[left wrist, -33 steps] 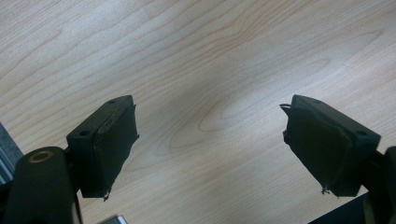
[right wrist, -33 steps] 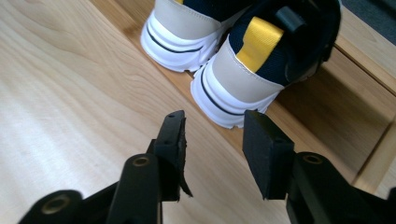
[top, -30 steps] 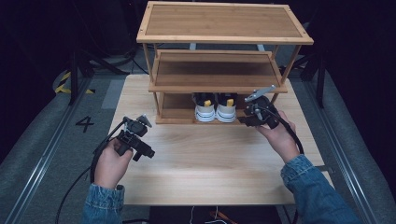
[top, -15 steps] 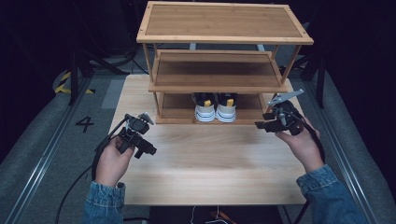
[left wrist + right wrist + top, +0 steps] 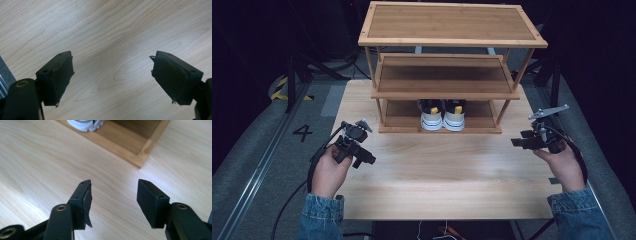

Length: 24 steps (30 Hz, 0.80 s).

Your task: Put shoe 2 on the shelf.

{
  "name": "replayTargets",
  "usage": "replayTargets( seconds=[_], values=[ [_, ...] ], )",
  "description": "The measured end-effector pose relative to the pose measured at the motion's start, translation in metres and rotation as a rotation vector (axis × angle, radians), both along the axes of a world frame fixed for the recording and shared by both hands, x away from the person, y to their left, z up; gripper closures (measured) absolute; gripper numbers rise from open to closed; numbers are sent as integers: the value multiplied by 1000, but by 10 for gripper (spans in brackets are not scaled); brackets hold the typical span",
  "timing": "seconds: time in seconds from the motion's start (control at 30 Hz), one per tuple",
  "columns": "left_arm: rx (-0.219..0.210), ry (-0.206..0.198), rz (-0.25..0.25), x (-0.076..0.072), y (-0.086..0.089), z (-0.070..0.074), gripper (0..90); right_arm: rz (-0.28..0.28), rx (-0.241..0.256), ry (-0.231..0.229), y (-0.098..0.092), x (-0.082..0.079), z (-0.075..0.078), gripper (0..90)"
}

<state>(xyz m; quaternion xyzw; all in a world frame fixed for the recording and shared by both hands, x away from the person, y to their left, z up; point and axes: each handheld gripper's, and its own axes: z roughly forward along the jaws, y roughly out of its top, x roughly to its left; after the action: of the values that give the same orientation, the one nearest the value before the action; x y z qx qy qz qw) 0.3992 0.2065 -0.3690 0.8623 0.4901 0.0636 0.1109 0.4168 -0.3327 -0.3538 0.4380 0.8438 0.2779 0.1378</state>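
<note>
High view, white shoes side by side on the bottom shelf of the wooden rack, far middle of the table, left gripper near left, right gripper right, left gripper view, jaws wide open over bare table, right gripper view, jaws open and empty, shoe and rack corner far ahead.

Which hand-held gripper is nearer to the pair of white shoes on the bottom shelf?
Right, narrowly. The right hand-held gripper sits right of the white shoes, past the rack's corner. The left hand-held gripper is lower left of them, over the table.
</note>
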Motion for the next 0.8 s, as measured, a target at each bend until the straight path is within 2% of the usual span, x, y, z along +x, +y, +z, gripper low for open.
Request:
replayTargets(
  seconds=[0.13,0.23,0.33,0.4,0.47,0.5,0.57,0.67,0.8],
  values=[
    [-48,-24,-31,0,3,2,169,-8,-6,38,-12,-2,-5,475],
    [-50,-27,-31,0,3,2,169,-11,8,52,-17,-5,-7,473],
    [-53,-27,-30,1,4,1,169,1,-16,81,-22,-7,-12,457],
    [-63,-27,-25,2,5,-1,169,3,-26,124,-27,-6,-18,460],
    [-85,-27,-28,5,8,-2,170,-31,-25,142,-33,-4,-25,463],
    [-129,-13,-11,5,9,-3,170,-48,-42,142,-35,-3,-28,463],
    [-170,-3,6,7,12,-3,168,-70,-64,141,-38,-1,-33,463],
    [-146,1,34,9,13,-5,168,-102,-48,171,-40,2,-40,462],
    [-143,3,43,10,15,-6,168,-96,-43,180,-38,4,-46,460]
  ],
)
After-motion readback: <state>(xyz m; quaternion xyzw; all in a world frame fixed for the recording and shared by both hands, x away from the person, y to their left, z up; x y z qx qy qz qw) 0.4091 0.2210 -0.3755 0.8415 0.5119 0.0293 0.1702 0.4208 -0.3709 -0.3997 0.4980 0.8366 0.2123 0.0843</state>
